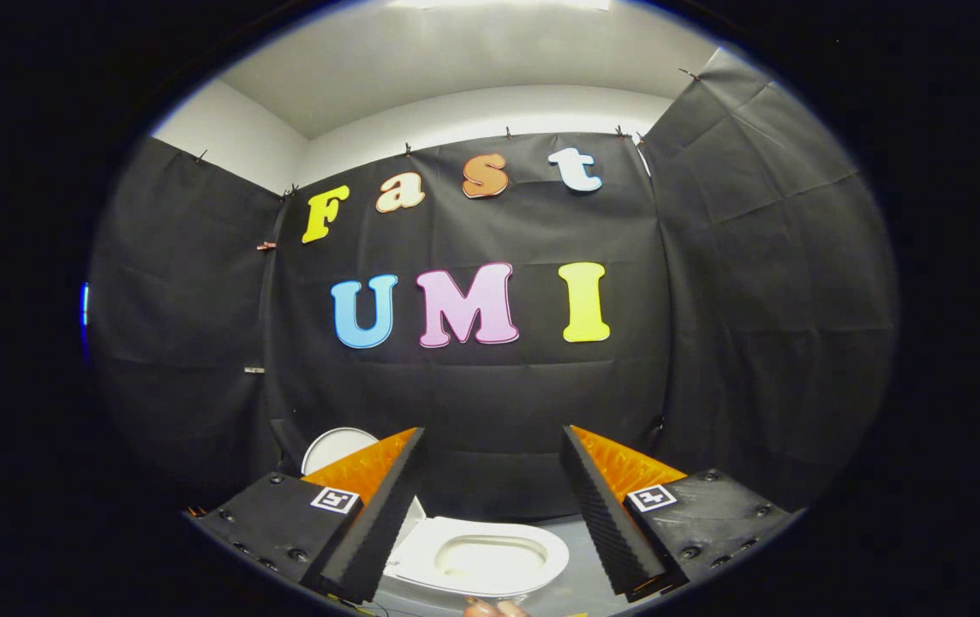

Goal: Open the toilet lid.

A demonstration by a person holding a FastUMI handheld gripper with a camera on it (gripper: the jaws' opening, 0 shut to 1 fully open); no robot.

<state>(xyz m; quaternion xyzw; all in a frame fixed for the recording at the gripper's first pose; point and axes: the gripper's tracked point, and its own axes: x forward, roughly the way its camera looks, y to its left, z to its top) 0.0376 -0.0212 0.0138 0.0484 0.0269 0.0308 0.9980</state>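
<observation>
Gripper (pixel 492 446) fingers spread wide, holding nothing | toilet lid (pixel 334 447) raised (upright) | seat (pixel 480 557) between fingers

One toilet (pixel 477 557) stands between the two fingers (pixel 370 523), which are spread wide apart with nothing held. It has one seat (pixel 533 570) and one raised lid (pixel 334 447), upright behind it.

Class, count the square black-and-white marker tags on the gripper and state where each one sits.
2. One marker tag sits on the left finger's base, the other on the right finger's base. The open gripper hovers above the toilet.
</observation>
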